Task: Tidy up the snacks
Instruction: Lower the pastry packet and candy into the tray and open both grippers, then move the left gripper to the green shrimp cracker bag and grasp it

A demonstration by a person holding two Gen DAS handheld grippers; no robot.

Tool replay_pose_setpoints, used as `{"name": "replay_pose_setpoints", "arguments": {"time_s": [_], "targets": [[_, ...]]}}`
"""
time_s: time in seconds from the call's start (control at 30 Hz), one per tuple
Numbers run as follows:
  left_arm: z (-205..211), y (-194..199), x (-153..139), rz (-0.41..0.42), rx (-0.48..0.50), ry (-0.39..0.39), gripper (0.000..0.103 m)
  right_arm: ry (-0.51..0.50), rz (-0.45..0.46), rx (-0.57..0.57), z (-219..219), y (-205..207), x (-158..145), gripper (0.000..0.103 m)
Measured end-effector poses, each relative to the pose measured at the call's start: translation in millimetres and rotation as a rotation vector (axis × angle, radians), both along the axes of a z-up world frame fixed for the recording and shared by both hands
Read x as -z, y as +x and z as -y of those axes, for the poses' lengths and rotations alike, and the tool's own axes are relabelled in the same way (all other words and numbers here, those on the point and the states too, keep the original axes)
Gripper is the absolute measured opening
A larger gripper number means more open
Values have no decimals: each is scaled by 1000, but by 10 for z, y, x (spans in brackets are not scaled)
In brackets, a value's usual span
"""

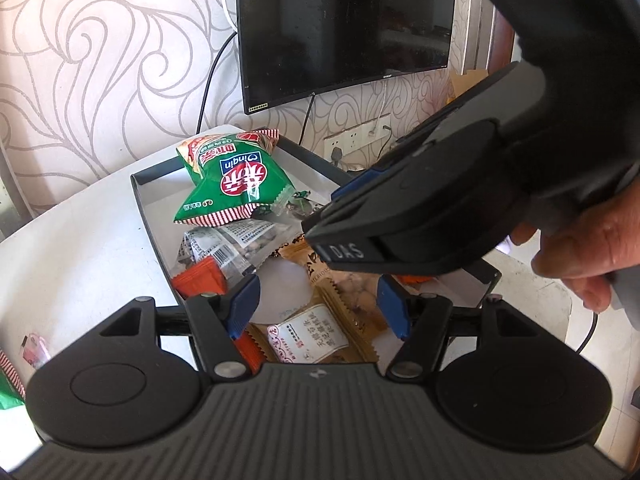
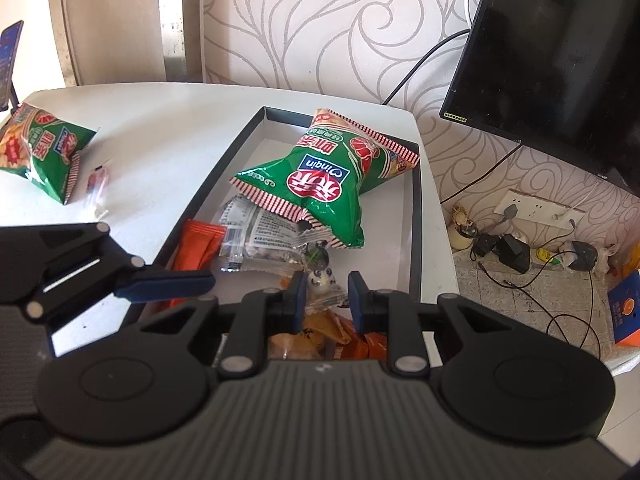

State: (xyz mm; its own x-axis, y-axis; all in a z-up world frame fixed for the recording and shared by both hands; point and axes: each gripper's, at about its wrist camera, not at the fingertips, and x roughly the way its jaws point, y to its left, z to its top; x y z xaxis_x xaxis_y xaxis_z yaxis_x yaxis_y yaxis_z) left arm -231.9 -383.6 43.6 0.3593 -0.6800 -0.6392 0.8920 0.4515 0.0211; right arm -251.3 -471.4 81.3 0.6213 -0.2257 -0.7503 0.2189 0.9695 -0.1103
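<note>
1. Left gripper (image 1: 320,306): fingers spread, nothing between them, above tan wrapped snacks (image 1: 316,330) at the near end of the tray (image 2: 240,136).
2. Right gripper (image 2: 327,300): fingers parted, small clear packet (image 2: 320,280) in the gap; contact not discernible.
3. Tray resting on white table (image 2: 152,132), long axis running near to far.
4. Green chip bag (image 2: 320,184) lying in the tray's far half atop a clear packet (image 2: 264,228), striped end nearest.
5. Second green bag (image 2: 40,152) on the table, far left.
6. Beyond: swirl-patterned wallpaper (image 2: 320,20), dark monitor (image 2: 560,48), wall socket (image 2: 532,204).
</note>
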Motion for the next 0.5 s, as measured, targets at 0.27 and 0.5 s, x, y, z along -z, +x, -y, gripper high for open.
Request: {"name": "replay_pose_setpoints", "arguments": {"time_s": [0.27, 0.5], "targets": [[-13, -20, -33, 15, -26, 0, 75, 2, 12, -6, -24, -71, -9, 26], [-73, -28, -45, 17, -55, -2, 76, 18, 28, -1, -11, -127, -30, 27]]}}
